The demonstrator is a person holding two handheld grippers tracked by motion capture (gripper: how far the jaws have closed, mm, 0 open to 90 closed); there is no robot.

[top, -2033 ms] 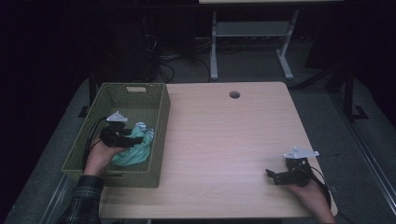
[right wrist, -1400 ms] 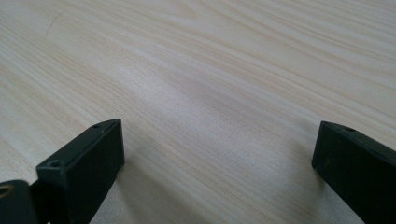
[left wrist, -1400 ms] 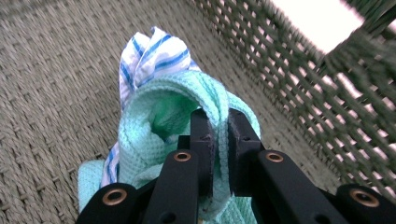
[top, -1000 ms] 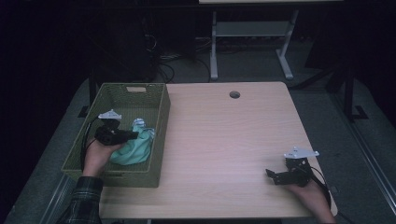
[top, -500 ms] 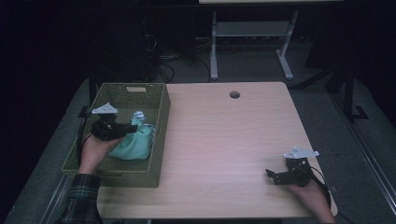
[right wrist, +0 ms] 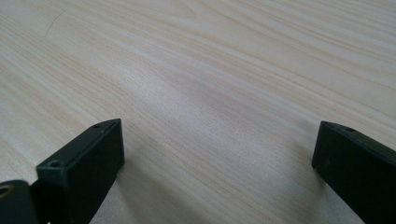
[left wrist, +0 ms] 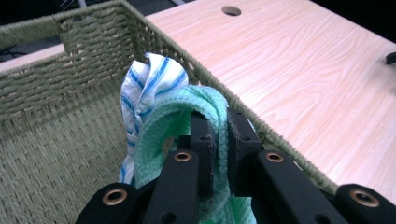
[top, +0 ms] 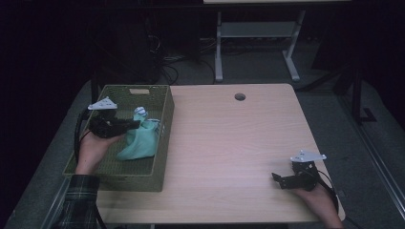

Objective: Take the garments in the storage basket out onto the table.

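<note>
A mint-green cloth (top: 140, 139) hangs from my left gripper (top: 134, 123) over the green woven basket (top: 157, 169) at the table's left. The left gripper (left wrist: 219, 122) is shut on a fold of this green cloth (left wrist: 173, 122), lifted above the basket floor. A white cloth with blue stripes (left wrist: 148, 85) bunches behind the green one; the same striped cloth (top: 140, 112) peeks out by the basket's right wall. My right gripper (top: 277, 178) rests low over the wooden table (top: 239, 138) near its front right corner. Its jaws stand wide apart with bare wood between them (right wrist: 215, 135).
The basket wall (left wrist: 70, 60) rises just beyond the held cloths. A round cable hole (top: 239, 97) sits at the table's far edge. Behind the table stands a metal frame (top: 258, 43) with cables on the floor. The room around is dark.
My left gripper has risen from the basket floor and moved back, pulling the green cloth up with it. The right gripper has stayed still.
</note>
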